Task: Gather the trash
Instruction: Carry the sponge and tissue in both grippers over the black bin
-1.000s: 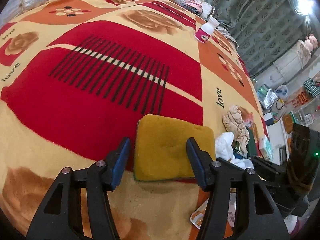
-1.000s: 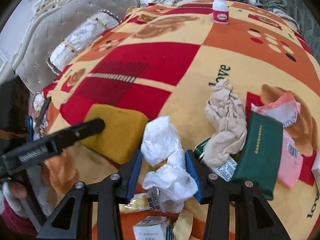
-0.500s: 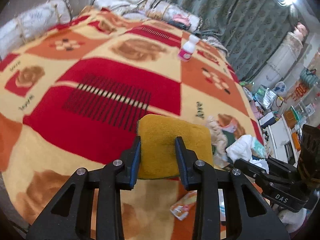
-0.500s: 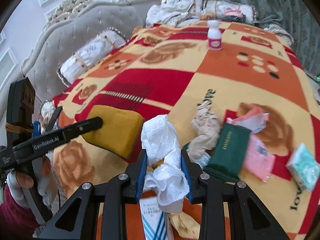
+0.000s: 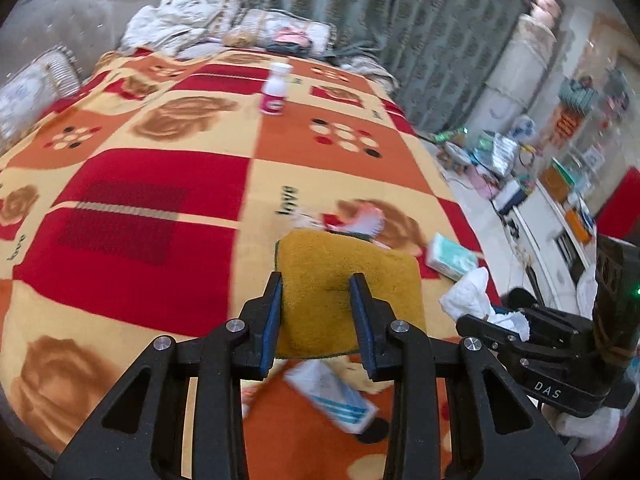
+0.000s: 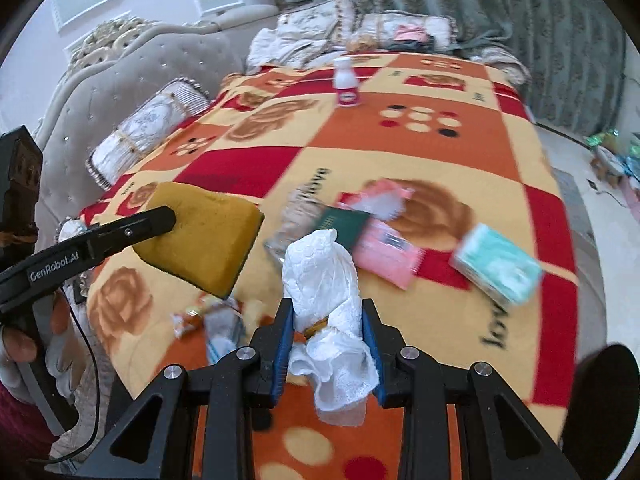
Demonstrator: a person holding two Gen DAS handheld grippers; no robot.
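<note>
Both grippers are loaded and held above the bed [image 6: 520,184]. The left gripper [image 5: 316,312] is clamped on a mustard-yellow sponge [image 5: 344,280]; the right gripper [image 6: 328,344] is clamped on a crumpled white tissue [image 6: 324,280]. No bin shows in either view, so neither piece counts as collected yet. Much is left: ahead of the right gripper lie a green packet [image 6: 340,224], a pink packet [image 6: 386,252] and a teal tissue pack [image 6: 496,270]; small wrappers [image 6: 216,324] sit to its left, and a bottle [image 6: 347,88] stands far ahead.
</note>
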